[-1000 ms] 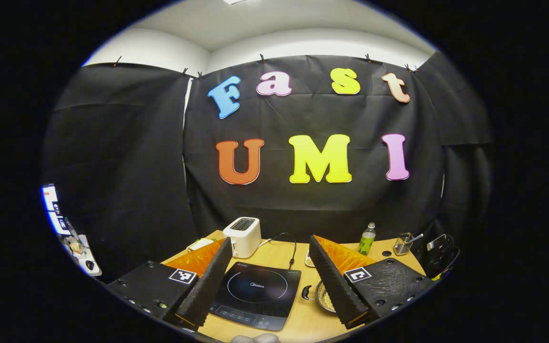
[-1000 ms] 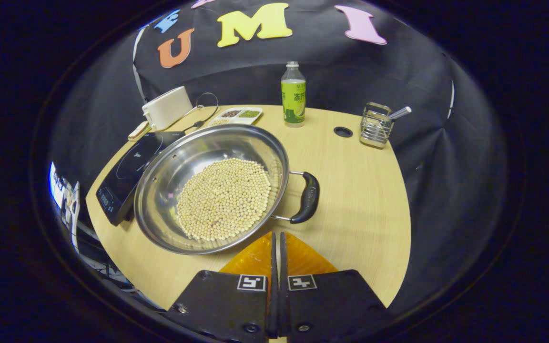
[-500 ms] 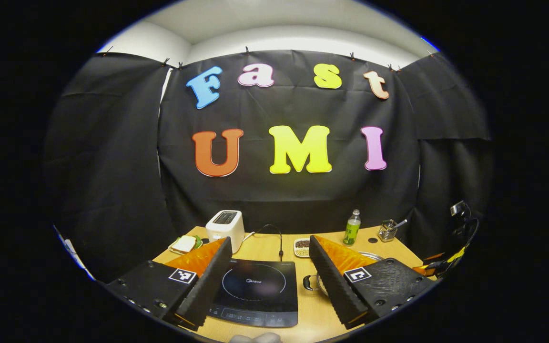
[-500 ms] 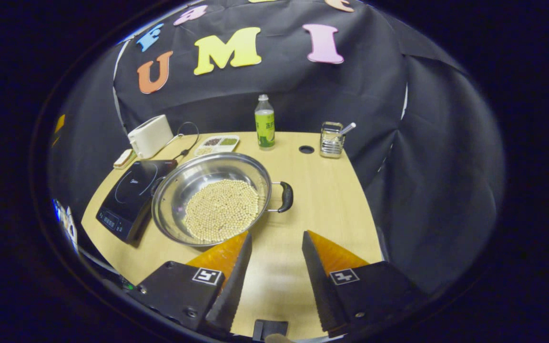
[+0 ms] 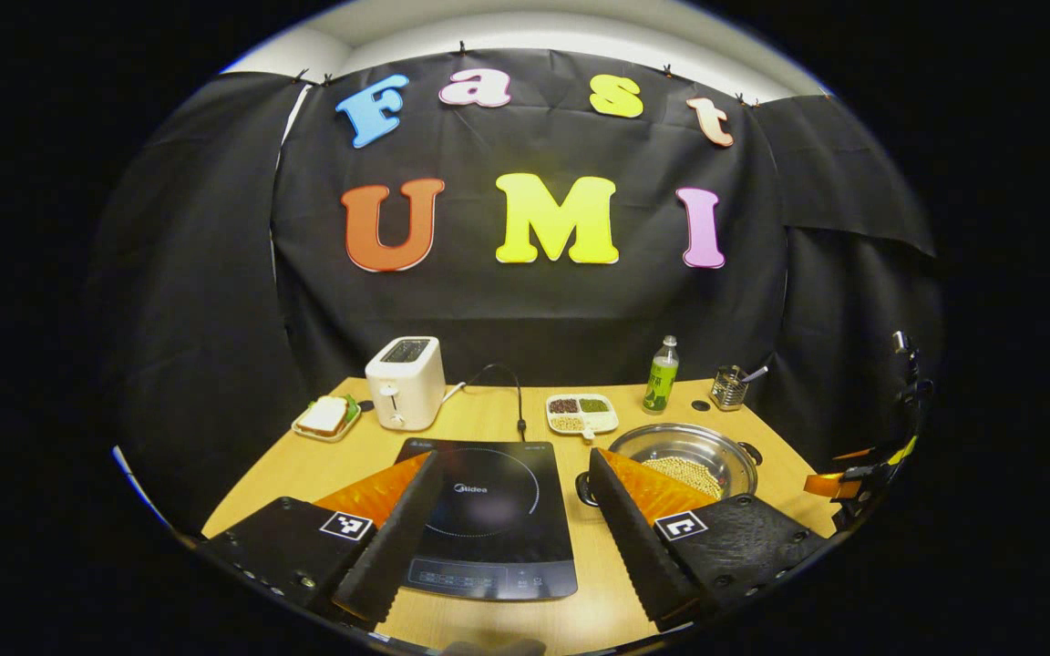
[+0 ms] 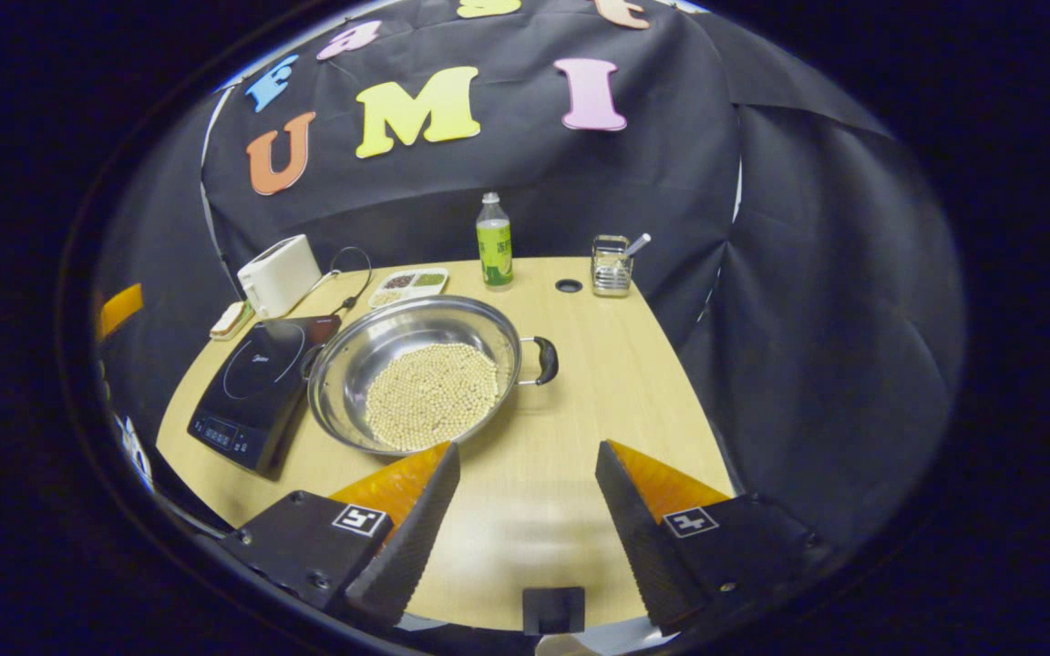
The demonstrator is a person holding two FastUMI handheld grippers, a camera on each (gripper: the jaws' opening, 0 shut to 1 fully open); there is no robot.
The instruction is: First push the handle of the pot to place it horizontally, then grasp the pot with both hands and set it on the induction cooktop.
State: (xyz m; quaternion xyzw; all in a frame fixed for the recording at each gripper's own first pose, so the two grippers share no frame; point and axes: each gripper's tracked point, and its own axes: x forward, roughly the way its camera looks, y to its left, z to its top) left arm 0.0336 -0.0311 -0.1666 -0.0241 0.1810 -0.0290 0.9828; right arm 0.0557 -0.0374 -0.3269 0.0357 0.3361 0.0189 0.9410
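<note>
Both grippers are hanging released above the table, the left gripper (image 5: 507, 524) over the induction cooktop (image 5: 487, 517), the right gripper (image 6: 525, 519) short of the pot (image 6: 416, 369) sitting beside the cooktop. An uneven two-handed lift risks spilling its beans (image 6: 432, 394).

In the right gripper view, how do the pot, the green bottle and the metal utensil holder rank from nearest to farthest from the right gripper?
1. Pot: just ahead of the right gripper, to the left.
2. Metal utensil holder and green bottle: both at the table's far edge, too close to call.
</note>
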